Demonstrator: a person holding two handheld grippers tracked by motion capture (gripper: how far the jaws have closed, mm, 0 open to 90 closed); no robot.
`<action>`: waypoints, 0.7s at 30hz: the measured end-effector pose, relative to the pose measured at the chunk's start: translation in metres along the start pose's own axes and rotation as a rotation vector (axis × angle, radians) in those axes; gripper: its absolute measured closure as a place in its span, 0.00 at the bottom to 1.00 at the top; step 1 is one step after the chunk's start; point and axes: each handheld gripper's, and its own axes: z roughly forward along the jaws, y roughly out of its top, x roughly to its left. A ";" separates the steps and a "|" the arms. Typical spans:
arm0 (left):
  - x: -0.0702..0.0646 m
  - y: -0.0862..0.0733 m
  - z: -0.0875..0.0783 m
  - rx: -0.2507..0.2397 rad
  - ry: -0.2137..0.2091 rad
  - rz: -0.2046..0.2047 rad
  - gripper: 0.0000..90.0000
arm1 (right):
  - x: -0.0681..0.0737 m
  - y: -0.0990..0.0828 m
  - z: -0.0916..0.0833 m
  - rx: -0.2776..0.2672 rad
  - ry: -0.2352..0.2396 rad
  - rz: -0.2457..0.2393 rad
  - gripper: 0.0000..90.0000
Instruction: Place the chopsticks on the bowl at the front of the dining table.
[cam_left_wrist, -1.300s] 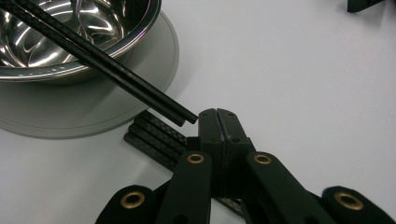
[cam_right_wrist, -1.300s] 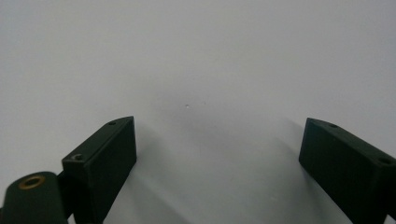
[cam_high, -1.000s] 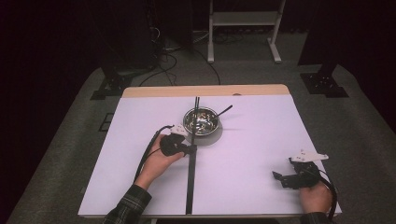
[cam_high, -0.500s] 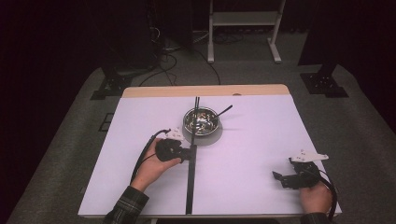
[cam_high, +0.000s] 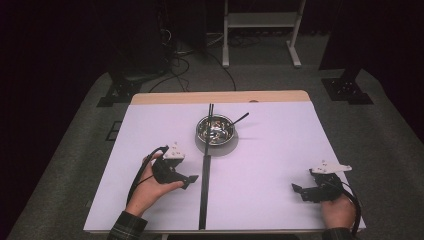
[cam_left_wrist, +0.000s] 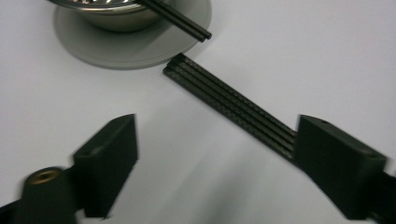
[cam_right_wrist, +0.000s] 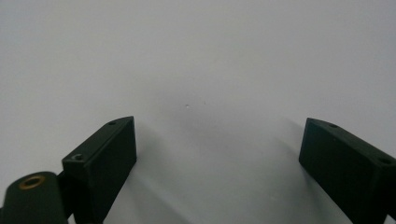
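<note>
i read this as the moment just after a release: my left hand-held gripper (cam_high: 192, 178) sits on the white counter (cam_high: 270, 150) just left of the long black strip (cam_high: 204, 192) that runs down the middle of the counter from the bowl toward my edge, and its jaws have just been opening, now standing wide with nothing between them. in the left gripper view the strip (cam_left_wrist: 229, 100), a bundle of thin dark ribbed rods lying side by side, passes behind the right jaw rather than between the two, so i take it as let go and lying flat. its far end stops just at the rim of the round grey mat (cam_left_wrist: 93, 51) under the shiny steel bowl (cam_high: 216, 129), and a pair of black chopsticks (cam_left_wrist: 180, 19) rests across the bowl, their tips hanging over the mat's edge. a black-handled utensil (cam_high: 240, 118) also leans out of the bowl on the far right side. my right hand-held gripper (cam_high: 298, 190) rests near the right front corner of the counter, well apart from everything, jaws spread wide over bare surface (cam_right_wrist: 196, 70). for the next move i judge the left gripper has to swing back toward the strip or the chopsticks, line both jaws astride the piece, and come down low, since these pieces are thin and lie flat against the counter.
</note>
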 end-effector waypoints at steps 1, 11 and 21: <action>0.000 -0.002 -0.002 -0.001 0.011 -0.005 0.10 | 0.000 0.000 0.000 0.000 0.000 0.000 0.11; 0.004 -0.030 -0.016 -0.011 0.064 -0.043 0.10 | 0.000 0.000 0.000 -0.001 -0.002 0.000 0.11; 0.004 -0.053 -0.025 0.012 0.113 -0.068 0.10 | 0.000 0.000 0.000 -0.001 -0.001 0.000 0.11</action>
